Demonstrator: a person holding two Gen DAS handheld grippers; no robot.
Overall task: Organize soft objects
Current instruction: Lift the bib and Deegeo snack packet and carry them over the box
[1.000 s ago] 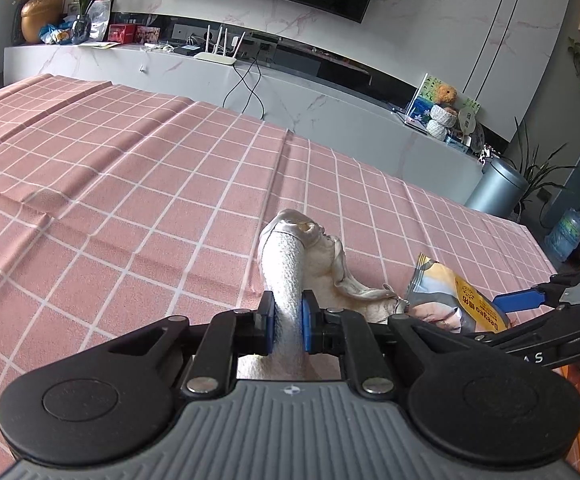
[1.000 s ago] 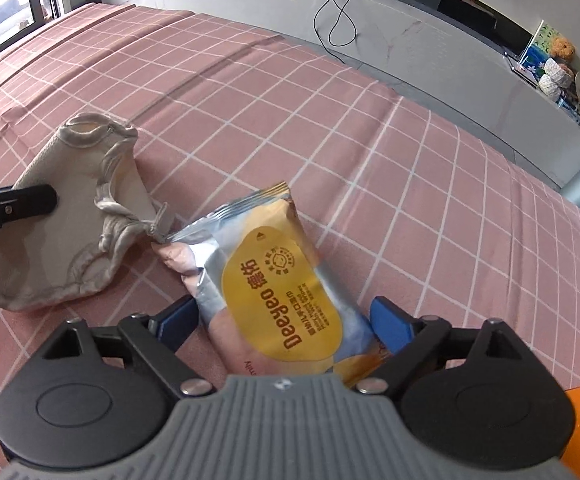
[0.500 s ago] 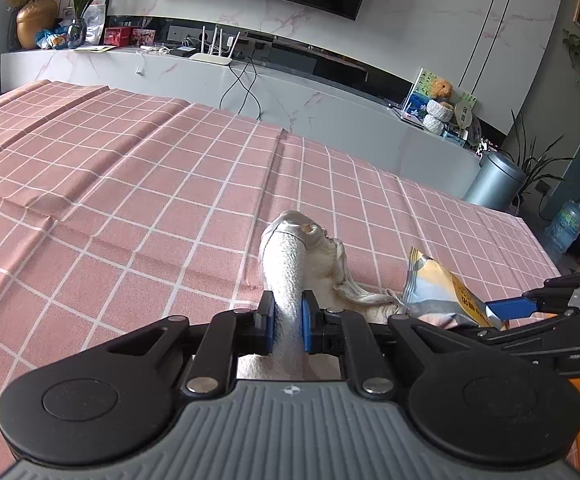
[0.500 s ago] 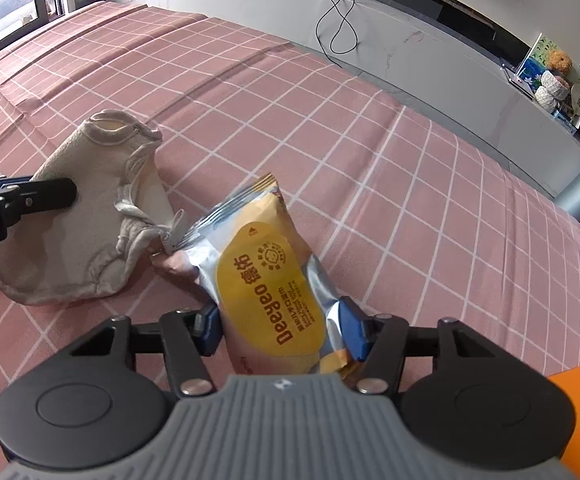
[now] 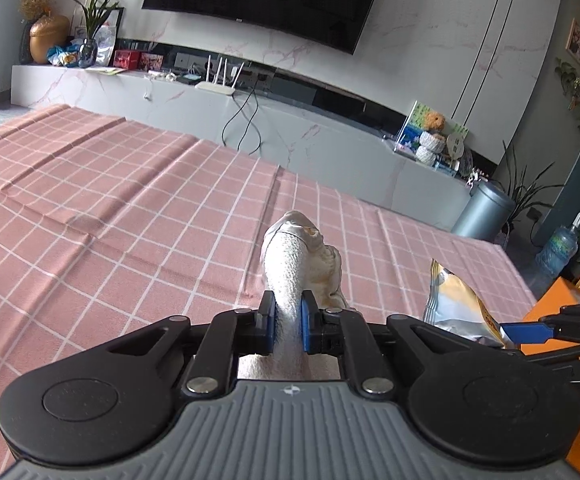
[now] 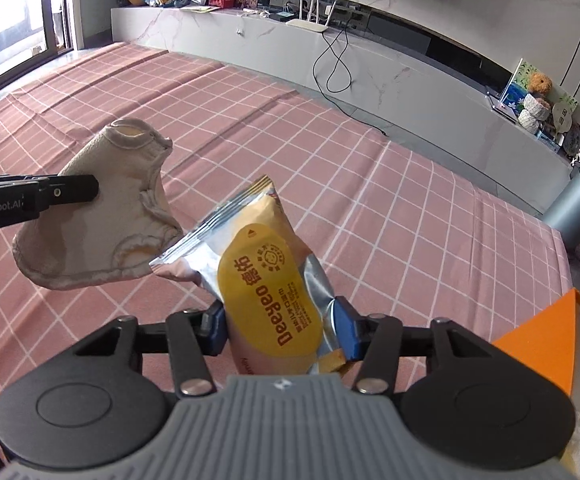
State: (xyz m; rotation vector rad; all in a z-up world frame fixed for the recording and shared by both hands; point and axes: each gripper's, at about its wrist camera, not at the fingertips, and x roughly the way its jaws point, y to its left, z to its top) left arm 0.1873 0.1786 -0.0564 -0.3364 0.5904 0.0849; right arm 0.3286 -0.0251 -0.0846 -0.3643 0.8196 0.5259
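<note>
My left gripper (image 5: 287,320) is shut on a beige terry cloth bib (image 5: 296,256) and holds it up off the pink checked tablecloth (image 5: 129,216). The bib also shows in the right wrist view (image 6: 101,208), hanging from the left gripper's fingers (image 6: 69,190). My right gripper (image 6: 279,326) is shut on a silver and yellow snack bag (image 6: 265,280), lifted above the cloth. The bag's top edge touches the bib's lower corner. The bag shows at the right of the left wrist view (image 5: 458,304).
An orange box (image 6: 546,344) sits at the table's right edge. Beyond the table stand a grey marble TV bench (image 5: 249,120) with a router, boxes and a plush toy, and a grey bin (image 5: 482,212) on the floor at right.
My right gripper closed on the snack bag and lifted it. My left gripper raised the bib off the cloth. Both views tilted upward.
</note>
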